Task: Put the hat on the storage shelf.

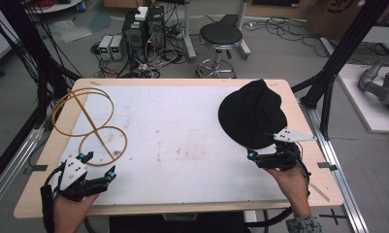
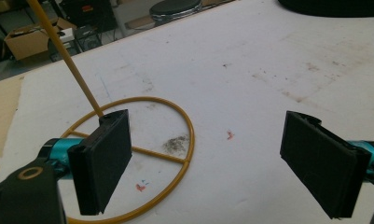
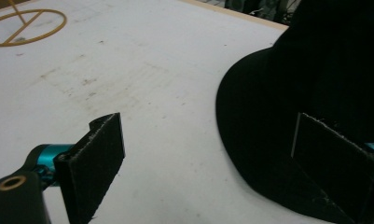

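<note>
hat (image 3: 315,84) crown cropped (right edge)

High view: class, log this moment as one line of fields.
left tool: open, beside yellow wire stand | right tool: open, at black hat brim | table: both resting

Honestly can't read a single thing here. The cardboard box (image 1: 335,14) in the upper right of the high view has some dark print on it, but it's cut off by the frame edge and too blurry to make out.
</note>
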`<state>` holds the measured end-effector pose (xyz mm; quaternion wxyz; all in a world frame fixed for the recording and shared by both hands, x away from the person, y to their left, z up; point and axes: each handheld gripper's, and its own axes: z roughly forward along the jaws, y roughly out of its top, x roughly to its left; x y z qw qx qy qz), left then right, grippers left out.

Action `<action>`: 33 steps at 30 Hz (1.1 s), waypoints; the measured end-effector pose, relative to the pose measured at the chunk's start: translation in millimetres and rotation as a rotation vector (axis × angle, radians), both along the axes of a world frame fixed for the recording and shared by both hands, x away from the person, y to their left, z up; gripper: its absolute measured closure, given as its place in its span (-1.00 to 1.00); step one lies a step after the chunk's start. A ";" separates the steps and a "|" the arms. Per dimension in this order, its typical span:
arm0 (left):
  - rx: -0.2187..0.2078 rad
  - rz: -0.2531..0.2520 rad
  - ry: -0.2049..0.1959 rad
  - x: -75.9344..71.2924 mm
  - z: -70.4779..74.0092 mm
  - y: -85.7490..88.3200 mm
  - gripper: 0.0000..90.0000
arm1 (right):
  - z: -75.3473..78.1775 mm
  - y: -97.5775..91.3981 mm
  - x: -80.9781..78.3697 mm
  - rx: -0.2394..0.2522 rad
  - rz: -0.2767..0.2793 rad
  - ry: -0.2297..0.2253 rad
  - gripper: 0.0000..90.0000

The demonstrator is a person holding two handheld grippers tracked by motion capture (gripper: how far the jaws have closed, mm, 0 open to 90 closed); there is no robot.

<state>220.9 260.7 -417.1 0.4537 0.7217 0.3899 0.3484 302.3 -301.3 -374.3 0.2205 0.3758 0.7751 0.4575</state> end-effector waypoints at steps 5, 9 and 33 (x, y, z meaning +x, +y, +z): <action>-0.013 -0.003 0.006 2.4 -0.3 -0.4 -0.63 | 15.9 -13.7 5.0 0.030 -0.063 -0.016 -0.79; -0.002 -0.016 0.004 3.5 -0.4 -3.8 -0.63 | 26.6 -23.0 12.0 0.026 -0.091 -0.024 -0.79; 0.007 -0.018 0.008 2.0 -0.9 -2.9 -0.62 | 69.0 -43.9 106.5 0.044 -0.216 -0.058 -0.62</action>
